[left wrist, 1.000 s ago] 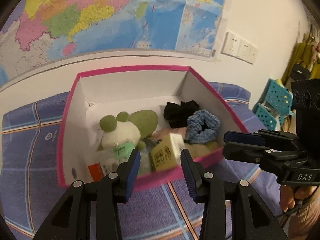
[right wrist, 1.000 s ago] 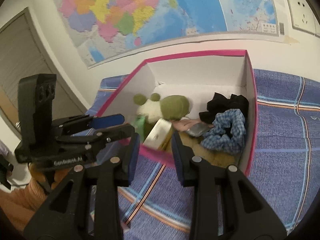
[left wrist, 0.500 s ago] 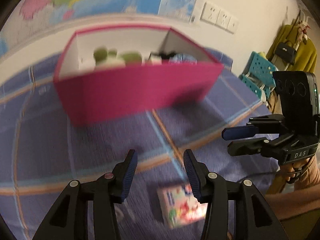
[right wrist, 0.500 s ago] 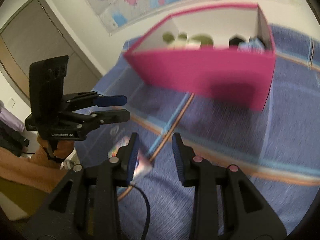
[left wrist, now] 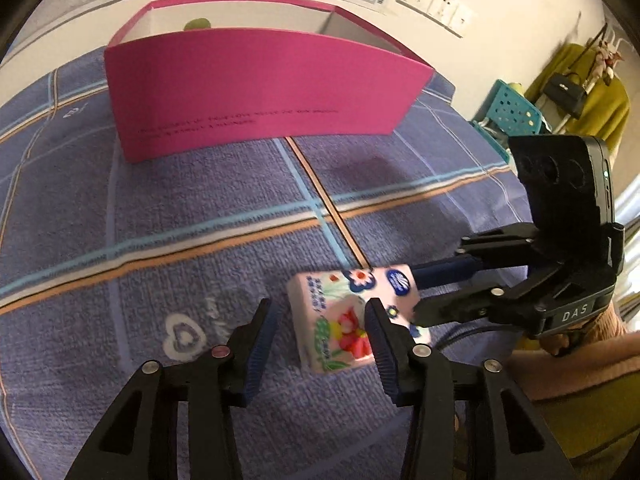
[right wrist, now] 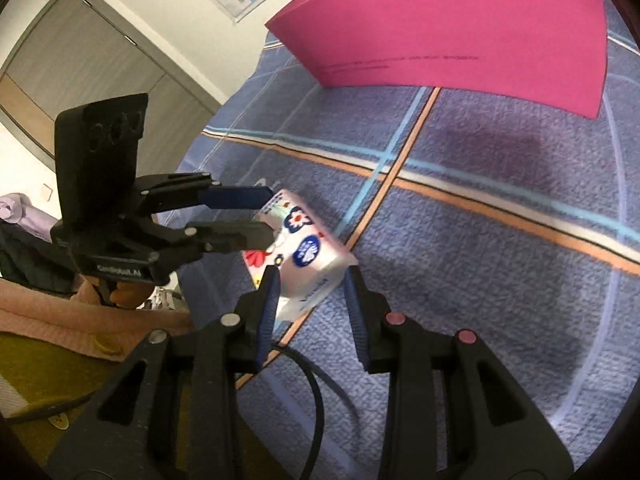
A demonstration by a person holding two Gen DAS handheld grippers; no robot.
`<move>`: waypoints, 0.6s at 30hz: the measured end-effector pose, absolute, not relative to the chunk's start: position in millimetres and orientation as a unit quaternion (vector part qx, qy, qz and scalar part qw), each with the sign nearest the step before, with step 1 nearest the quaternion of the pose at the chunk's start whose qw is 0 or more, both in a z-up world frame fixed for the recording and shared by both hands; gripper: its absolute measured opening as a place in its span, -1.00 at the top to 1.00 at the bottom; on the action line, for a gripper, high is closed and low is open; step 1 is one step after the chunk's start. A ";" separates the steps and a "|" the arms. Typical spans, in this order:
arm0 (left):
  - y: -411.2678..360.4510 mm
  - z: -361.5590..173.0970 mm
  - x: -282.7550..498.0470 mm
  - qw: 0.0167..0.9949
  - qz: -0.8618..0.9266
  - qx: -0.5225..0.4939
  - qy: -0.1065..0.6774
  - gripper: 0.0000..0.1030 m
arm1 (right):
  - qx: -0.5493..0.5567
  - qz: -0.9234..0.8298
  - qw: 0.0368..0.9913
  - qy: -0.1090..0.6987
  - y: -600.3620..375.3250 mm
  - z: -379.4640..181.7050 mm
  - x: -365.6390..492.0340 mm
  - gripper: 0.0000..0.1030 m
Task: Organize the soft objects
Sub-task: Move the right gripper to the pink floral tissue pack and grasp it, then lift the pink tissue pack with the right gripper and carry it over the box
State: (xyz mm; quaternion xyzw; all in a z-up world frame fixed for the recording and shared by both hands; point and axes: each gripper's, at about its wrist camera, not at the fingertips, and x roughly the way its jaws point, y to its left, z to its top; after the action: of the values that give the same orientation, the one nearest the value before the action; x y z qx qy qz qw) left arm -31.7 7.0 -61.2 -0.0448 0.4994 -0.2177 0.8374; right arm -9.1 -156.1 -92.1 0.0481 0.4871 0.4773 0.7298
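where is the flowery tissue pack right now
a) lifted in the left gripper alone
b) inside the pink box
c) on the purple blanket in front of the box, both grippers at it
c: the tissue pack lies on the blanket in front of the pink box, with the left gripper and right gripper both open around it.

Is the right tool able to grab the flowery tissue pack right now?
Probably yes. The right tool is open, and the tissue pack lies on the blanket just ahead of its fingertips. The left tool crowds the pack's far end, but the near end looks free.
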 end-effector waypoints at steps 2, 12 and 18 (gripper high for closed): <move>4.5 -61.3 -34.5 0.836 -0.226 -0.045 0.498 0.19 | 0.049 0.478 0.730 0.486 -154.6 -94.0 -10.1 0.30; 1.0 -57.0 -30.3 0.838 -0.231 -0.056 0.492 0.23 | 0.046 0.466 0.750 0.467 -152.9 -89.0 -15.6 0.47; -4.2 -42.3 -18.9 0.847 -0.237 -0.061 0.472 0.24 | 0.038 0.453 0.778 0.434 -163.5 -65.8 -12.9 0.48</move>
State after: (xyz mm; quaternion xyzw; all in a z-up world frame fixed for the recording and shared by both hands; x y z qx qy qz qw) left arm -18.9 -4.2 -42.3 -0.0607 0.4720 -0.2372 0.8470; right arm -12.9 -163.5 -65.8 0.0376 0.4340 0.4535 0.7776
